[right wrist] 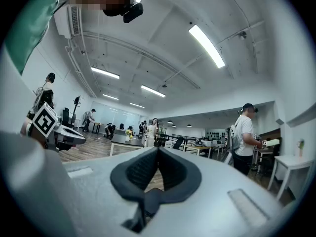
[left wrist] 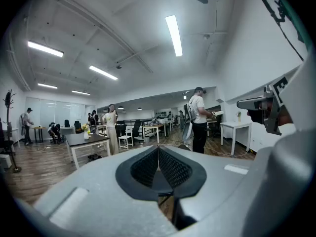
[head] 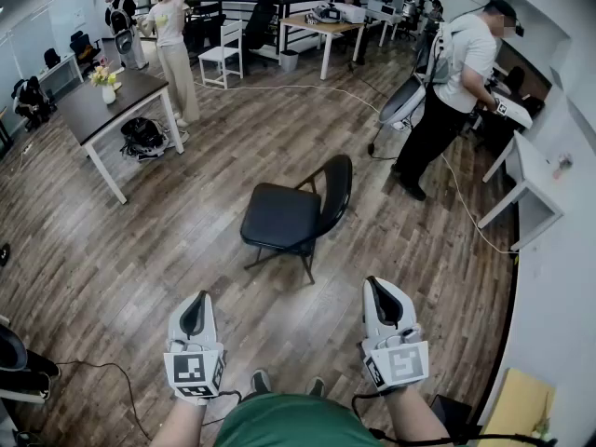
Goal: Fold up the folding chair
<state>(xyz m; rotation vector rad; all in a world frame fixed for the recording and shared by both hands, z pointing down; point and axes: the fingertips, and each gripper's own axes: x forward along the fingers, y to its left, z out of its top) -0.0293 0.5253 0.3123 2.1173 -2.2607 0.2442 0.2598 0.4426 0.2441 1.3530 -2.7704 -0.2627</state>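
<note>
A black folding chair (head: pixel 293 214) stands unfolded on the wood floor in the middle of the head view, its seat flat and its backrest toward the right. My left gripper (head: pixel 196 311) hovers near the bottom left, well short of the chair, its jaws shut with nothing between them. My right gripper (head: pixel 382 298) is at the bottom right, also short of the chair, shut and empty. In the left gripper view the black pads (left wrist: pixel 158 167) meet at a point. In the right gripper view the pads (right wrist: pixel 157 169) are closed together too.
A dark table (head: pixel 112 110) with a flower vase stands at the left, a bag under it. A person in a white shirt (head: pixel 456 73) stands at the right by a white desk (head: pixel 531 184). A cable (head: pixel 466 203) runs across the floor behind the chair. More people and desks are at the back.
</note>
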